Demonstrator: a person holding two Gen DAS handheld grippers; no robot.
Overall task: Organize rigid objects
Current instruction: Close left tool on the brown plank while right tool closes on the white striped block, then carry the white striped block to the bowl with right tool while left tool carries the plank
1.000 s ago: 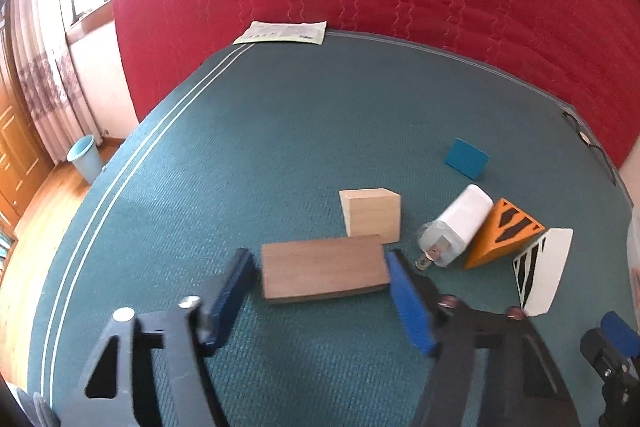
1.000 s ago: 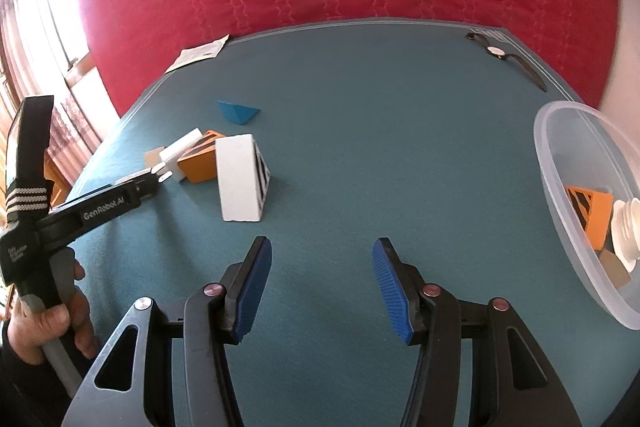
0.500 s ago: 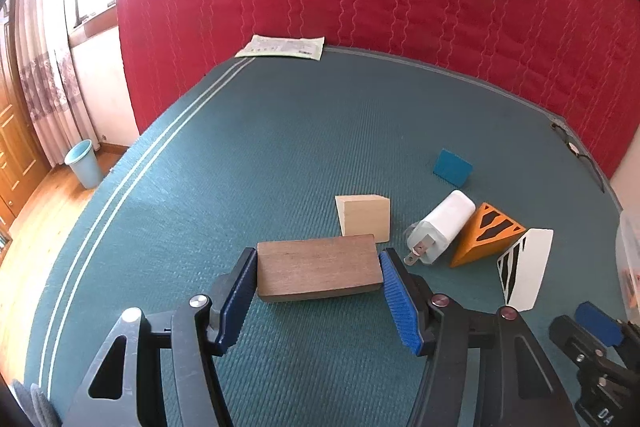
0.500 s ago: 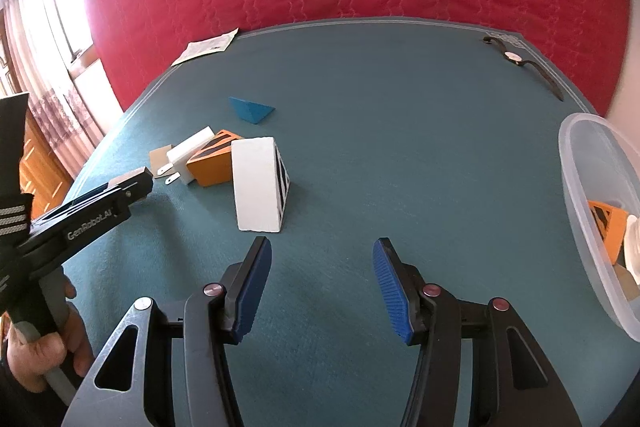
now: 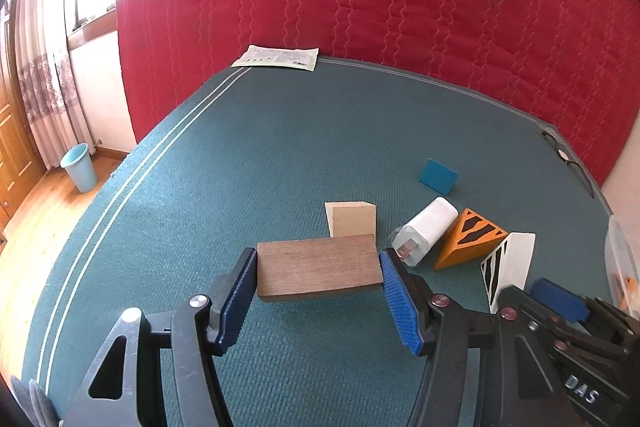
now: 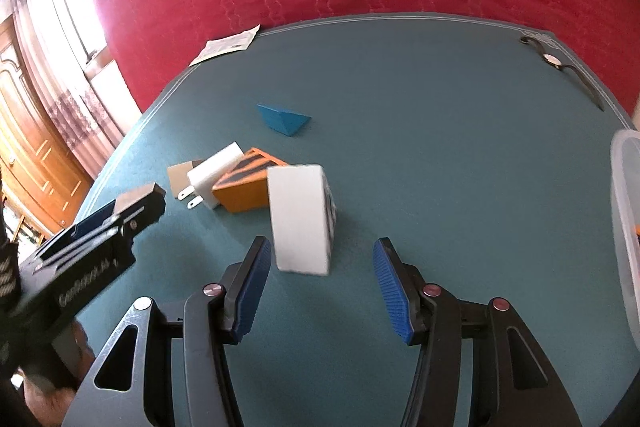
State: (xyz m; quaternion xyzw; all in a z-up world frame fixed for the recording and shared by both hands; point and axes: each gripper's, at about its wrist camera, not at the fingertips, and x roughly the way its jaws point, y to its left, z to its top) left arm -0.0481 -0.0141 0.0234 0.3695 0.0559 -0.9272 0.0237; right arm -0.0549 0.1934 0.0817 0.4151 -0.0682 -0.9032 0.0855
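A brown wooden block (image 5: 318, 269) lies on the teal mat (image 5: 240, 147) between the blue pads of my left gripper (image 5: 318, 255). The pads stand right at its two ends, and I see no squeeze. Behind it sit a pale wooden cube (image 5: 352, 219), a white charger plug (image 5: 424, 231), an orange striped wedge (image 5: 466, 239) and a blue wedge (image 5: 438, 175). My right gripper (image 6: 320, 247) is open, and the near end of a white striped wedge (image 6: 300, 219) reaches just between its fingertips, closer to the left pad.
A clear plastic bowl (image 6: 624, 227) holding a few pieces stands at the right edge. A paper sheet (image 5: 280, 57) lies at the mat's far edge and a wristwatch (image 6: 554, 59) at the far right corner. A red quilt rises behind. A blue bin (image 5: 78, 167) stands on the floor at left.
My left gripper has slid forward, so the brown block now lies between its pads. My right gripper has moved left and forward to the white wedge, and the bowl has shifted toward the frame's right edge.
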